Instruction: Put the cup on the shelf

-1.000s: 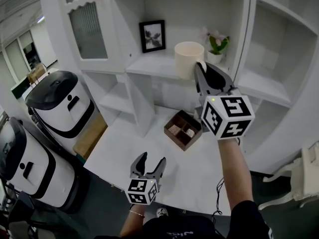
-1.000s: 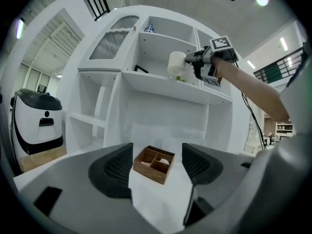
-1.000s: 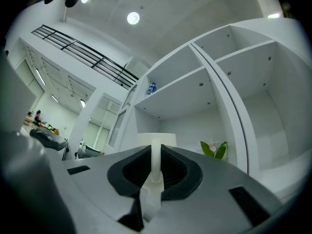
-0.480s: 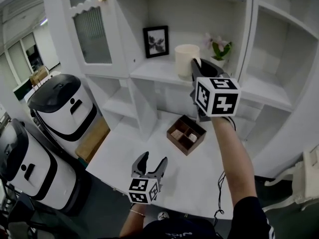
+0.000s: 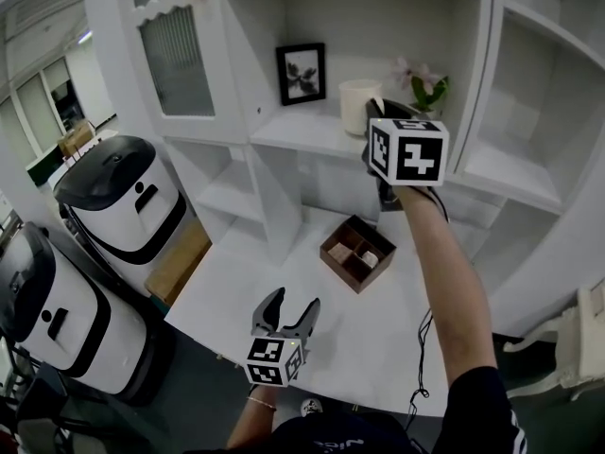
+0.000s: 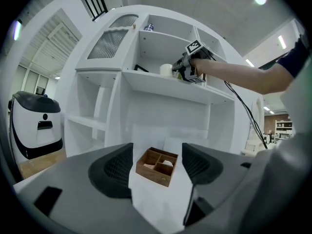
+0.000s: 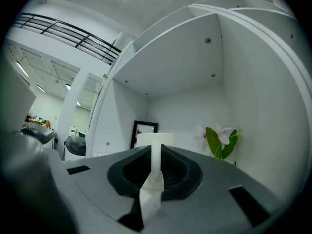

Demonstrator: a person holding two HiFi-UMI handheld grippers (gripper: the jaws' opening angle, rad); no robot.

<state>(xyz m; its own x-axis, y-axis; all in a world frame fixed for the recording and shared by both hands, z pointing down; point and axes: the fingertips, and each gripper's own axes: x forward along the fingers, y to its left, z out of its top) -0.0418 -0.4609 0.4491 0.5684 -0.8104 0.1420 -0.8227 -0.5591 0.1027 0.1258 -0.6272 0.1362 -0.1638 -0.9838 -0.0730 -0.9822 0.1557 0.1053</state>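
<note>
The cream cup point(image 5: 358, 105) stands upright over the white shelf board point(image 5: 302, 132), between a framed picture and a potted plant. Whether its base rests on the board I cannot tell. My right gripper point(image 5: 377, 113) is raised at arm's length with its jaws shut on the cup's near wall. In the right gripper view the cup point(image 7: 155, 139) shows as a thin white strip pinched between the pads. In the left gripper view the cup point(image 6: 166, 69) sits just left of the right gripper point(image 6: 183, 72). My left gripper point(image 5: 285, 313) hangs low over the table's front, open and holding nothing.
A black-framed picture point(image 5: 301, 72) and a pink-flowered plant point(image 5: 425, 88) flank the cup. A divided wooden box point(image 5: 357, 252) lies on the white table point(image 5: 284, 282). Two white-and-black machines point(image 5: 118, 197) stand at the left. A glazed cabinet door point(image 5: 175, 55) is above them.
My right gripper has carried the cup farther back into the shelf bay, toward the rear wall between the picture and the plant. The left gripper has stayed where it was.
</note>
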